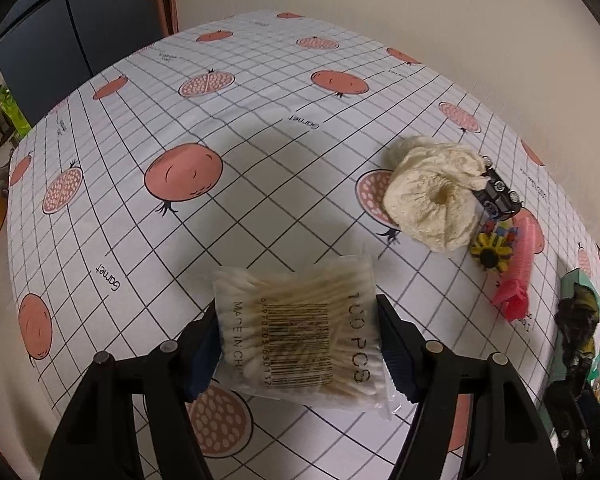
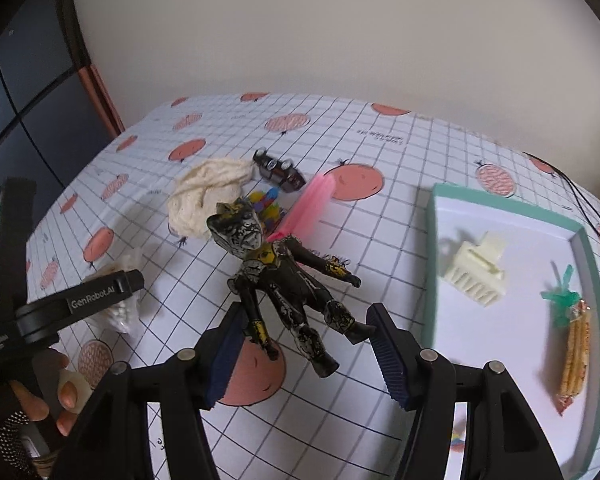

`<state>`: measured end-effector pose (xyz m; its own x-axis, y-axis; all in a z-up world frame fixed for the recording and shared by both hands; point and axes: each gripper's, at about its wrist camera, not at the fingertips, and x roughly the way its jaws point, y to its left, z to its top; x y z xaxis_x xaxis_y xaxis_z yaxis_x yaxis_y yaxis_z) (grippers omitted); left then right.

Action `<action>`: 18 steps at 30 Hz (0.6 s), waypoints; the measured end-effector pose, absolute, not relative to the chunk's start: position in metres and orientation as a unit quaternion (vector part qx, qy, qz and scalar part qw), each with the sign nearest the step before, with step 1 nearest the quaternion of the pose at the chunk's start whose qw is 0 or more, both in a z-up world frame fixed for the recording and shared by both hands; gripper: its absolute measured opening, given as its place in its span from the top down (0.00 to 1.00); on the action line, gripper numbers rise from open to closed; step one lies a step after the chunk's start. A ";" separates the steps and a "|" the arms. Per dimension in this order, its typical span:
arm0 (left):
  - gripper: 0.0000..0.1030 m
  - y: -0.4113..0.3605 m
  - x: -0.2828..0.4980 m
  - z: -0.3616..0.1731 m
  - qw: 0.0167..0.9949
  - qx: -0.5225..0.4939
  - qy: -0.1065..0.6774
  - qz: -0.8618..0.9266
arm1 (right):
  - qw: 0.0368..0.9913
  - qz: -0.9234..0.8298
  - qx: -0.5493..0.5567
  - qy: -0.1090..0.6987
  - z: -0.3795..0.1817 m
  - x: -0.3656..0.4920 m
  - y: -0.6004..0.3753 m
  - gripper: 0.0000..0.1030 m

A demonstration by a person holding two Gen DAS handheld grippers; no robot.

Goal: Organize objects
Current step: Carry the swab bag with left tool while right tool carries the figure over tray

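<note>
Swab packet (image 1: 300, 332) pinched between left fingers (image 1: 204, 344); figurine (image 2: 288, 284) between parted right fingers (image 2: 388, 356).

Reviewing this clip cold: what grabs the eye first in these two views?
The black-and-yellow action figure lies face up on the pomegranate-print tablecloth, its legs between the open fingers of the right gripper. In the left wrist view, the cotton swab packet sits between the fingers of the left gripper. To the right, a teal-rimmed tray holds a cream hair claw.
</note>
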<state>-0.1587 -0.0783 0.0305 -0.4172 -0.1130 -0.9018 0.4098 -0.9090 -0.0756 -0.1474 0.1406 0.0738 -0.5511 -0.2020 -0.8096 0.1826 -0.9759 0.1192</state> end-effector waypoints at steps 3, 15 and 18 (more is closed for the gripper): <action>0.30 -0.071 -0.158 0.036 0.151 0.511 0.141 -0.834 | 0.105 -0.885 0.454 -0.021 0.080 -0.145 0.153 0.38; 0.30 -0.020 -0.156 0.052 0.116 0.496 0.120 -0.852 | 0.051 -0.895 0.440 -0.054 0.091 -0.134 0.219 0.38; 0.30 -0.004 -0.156 0.056 0.101 0.492 0.112 -0.857 | 0.034 -0.896 0.438 -0.067 0.092 -0.130 0.241 0.38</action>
<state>-0.1556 -0.0043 0.0557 -0.4954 -0.0616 -0.8665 0.2830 -0.9545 -0.0939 -0.1297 0.2413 0.0923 -0.6139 -0.1203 -0.7802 0.0032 -0.9887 0.1499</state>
